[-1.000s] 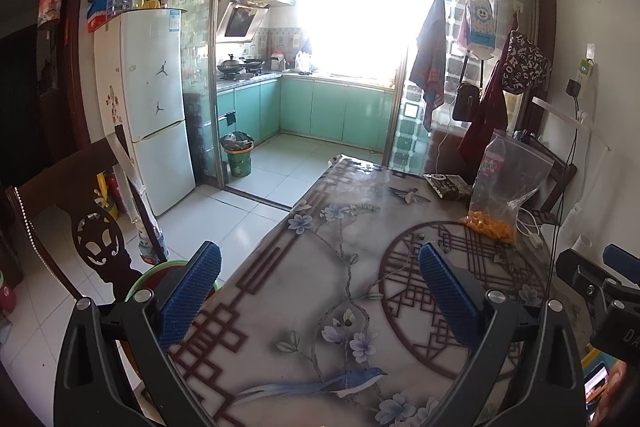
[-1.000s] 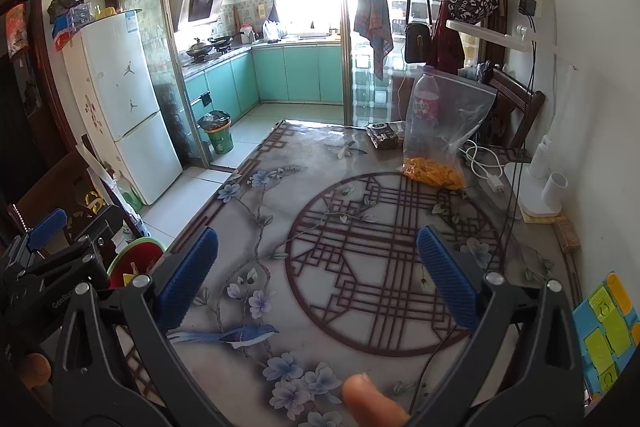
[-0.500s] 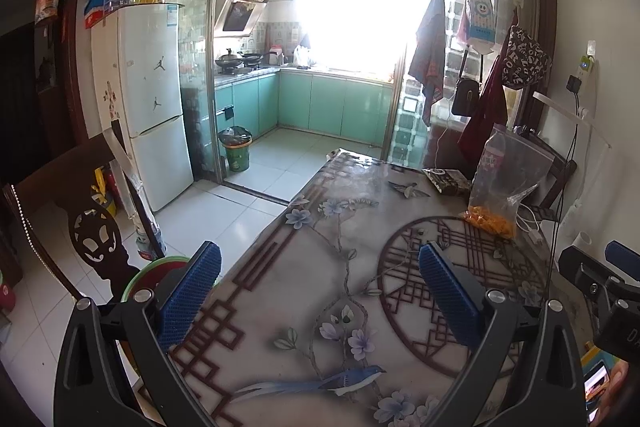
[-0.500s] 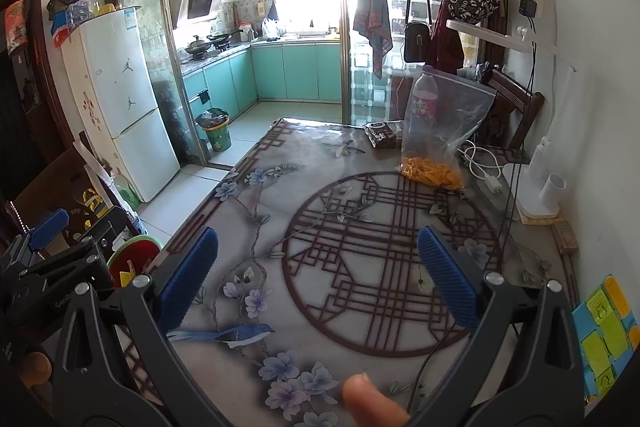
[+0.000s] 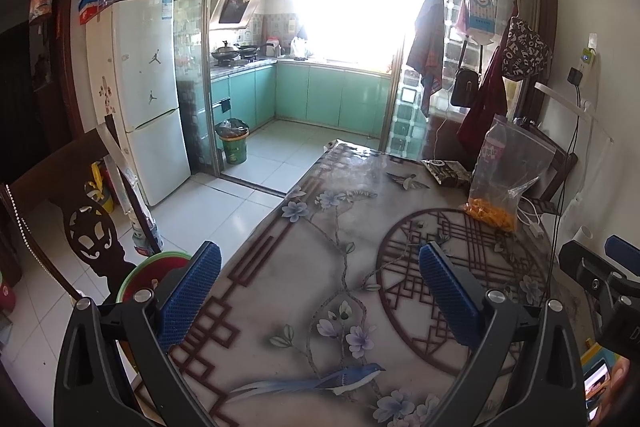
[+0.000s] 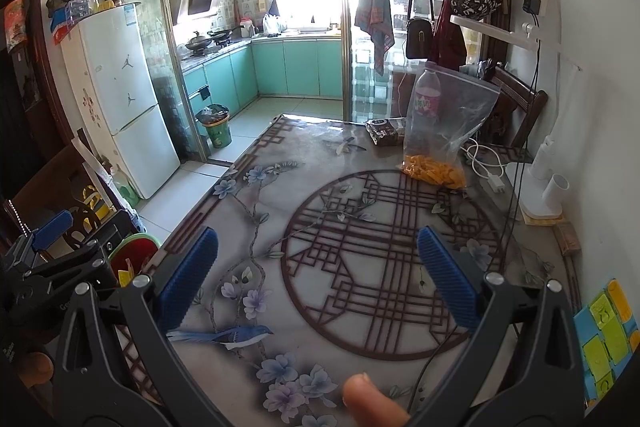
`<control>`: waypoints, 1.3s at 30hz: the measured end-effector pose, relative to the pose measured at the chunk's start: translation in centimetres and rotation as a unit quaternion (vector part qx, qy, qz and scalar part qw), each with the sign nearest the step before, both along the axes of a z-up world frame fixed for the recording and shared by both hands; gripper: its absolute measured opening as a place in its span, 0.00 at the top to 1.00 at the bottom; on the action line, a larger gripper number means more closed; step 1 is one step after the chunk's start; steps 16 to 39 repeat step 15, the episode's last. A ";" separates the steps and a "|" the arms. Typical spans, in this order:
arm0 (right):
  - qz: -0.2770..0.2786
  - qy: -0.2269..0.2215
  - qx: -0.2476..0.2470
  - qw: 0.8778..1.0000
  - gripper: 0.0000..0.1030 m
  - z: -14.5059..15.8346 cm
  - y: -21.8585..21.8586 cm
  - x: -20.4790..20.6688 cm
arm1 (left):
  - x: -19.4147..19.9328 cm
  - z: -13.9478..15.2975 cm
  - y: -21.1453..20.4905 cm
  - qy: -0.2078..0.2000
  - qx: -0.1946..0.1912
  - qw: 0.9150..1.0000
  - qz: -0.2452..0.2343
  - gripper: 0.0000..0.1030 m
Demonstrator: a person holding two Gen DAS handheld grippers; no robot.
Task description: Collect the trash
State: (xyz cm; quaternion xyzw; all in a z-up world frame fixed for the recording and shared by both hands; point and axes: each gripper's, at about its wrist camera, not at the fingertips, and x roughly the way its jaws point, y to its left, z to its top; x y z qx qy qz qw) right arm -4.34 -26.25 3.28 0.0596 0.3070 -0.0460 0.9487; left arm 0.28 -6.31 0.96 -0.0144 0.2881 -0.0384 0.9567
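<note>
both grippers, left gripper [image 5: 320, 283] and right gripper [image 6: 318, 267], are held with jaws released above the patterned table [image 6: 280, 195]; a clear bag [image 6: 444, 131] is seen at one o'clock.

1. The left gripper [image 5: 320, 291] hangs above a floral-patterned table [image 5: 320, 267], its blue fingers spread wide and empty.
2. A clear plastic bag [image 5: 508, 179] with orange pieces stands at the table's far right.
3. A dark wrapper [image 5: 448, 175] lies just beside it.
</note>
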 end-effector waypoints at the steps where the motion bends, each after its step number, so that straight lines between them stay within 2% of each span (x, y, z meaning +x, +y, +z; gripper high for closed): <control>1: 0.000 0.000 0.000 1.000 0.04 0.0 0.1 0.0 | 0.1 0.0 -0.1 0.001 -0.001 1.000 -0.001 0.08; 9: -0.003 0.011 0.002 1.000 0.04 -0.8 -0.4 0.7 | 1.3 -0.9 -1.1 0.012 0.009 1.000 -0.011 0.08; 12: -0.005 0.023 0.005 1.000 0.04 -1.8 -1.0 2.0 | 2.7 -2.3 -1.2 0.040 -0.011 0.999 -0.016 0.08; 15: -0.017 0.051 0.013 0.999 0.04 -5.3 -2.5 3.7 | 4.7 -4.9 -0.9 0.081 -0.038 0.996 -0.011 0.08; 39: -0.017 0.051 0.013 0.999 0.04 -5.3 -2.5 3.7 | 4.7 -4.9 -0.9 0.081 -0.038 0.996 -0.011 0.08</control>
